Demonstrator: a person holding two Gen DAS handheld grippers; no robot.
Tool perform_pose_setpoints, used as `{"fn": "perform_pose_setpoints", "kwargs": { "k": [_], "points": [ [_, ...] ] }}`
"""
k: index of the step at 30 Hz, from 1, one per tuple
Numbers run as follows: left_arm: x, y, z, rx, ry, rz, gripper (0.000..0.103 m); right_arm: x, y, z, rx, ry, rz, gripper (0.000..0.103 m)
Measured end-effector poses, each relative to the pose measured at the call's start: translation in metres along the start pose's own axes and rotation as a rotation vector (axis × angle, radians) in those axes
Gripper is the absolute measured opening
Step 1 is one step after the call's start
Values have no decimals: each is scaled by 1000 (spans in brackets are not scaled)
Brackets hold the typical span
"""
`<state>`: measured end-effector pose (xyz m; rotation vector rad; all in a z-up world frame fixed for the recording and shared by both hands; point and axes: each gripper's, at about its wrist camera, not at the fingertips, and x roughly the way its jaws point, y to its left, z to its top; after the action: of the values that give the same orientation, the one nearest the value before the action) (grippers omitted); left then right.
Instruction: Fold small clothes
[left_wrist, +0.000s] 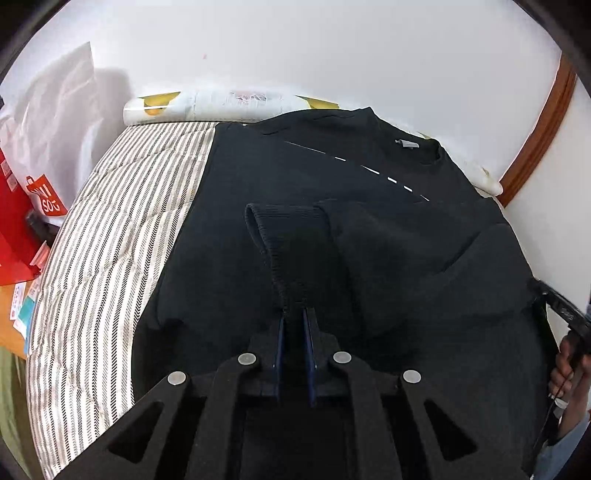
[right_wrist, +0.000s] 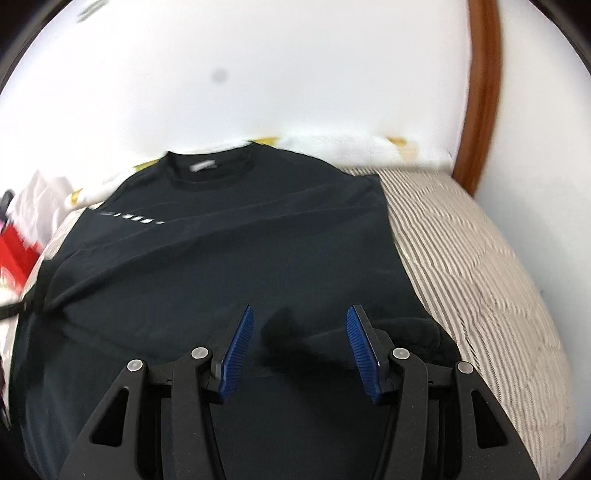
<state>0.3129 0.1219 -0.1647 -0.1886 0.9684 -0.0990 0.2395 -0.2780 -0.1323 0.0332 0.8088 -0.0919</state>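
Ribbed black knit, the cuff (left_wrist: 284, 221) of a sleeve, is pinched between the clenched jaws of the left gripper (left_wrist: 294, 321) and lifted over the middle of the black sweatshirt (left_wrist: 258, 177). Jaws of the right gripper (right_wrist: 299, 321) stand spread wide with nothing between them, hovering above the sweatshirt's near hem. It lies flat, collar (right_wrist: 208, 166) toward the far white wall (right_wrist: 258, 55), on a bed with a striped quilt (right_wrist: 461, 258). A red bag (left_wrist: 14, 206) sits far left.
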Motion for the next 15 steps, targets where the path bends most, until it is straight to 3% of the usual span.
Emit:
{"fn": "perform_pose_setpoints", "kwargs": {
  "k": [3,15],
  "points": [
    [-5,1,0,-9,15,6,13,20,-7,-2,19,75,-41,52],
    [-31,-9,-14,16,-39,52,13,-29,6,-19,-20,36,-42,59]
  ]
}}
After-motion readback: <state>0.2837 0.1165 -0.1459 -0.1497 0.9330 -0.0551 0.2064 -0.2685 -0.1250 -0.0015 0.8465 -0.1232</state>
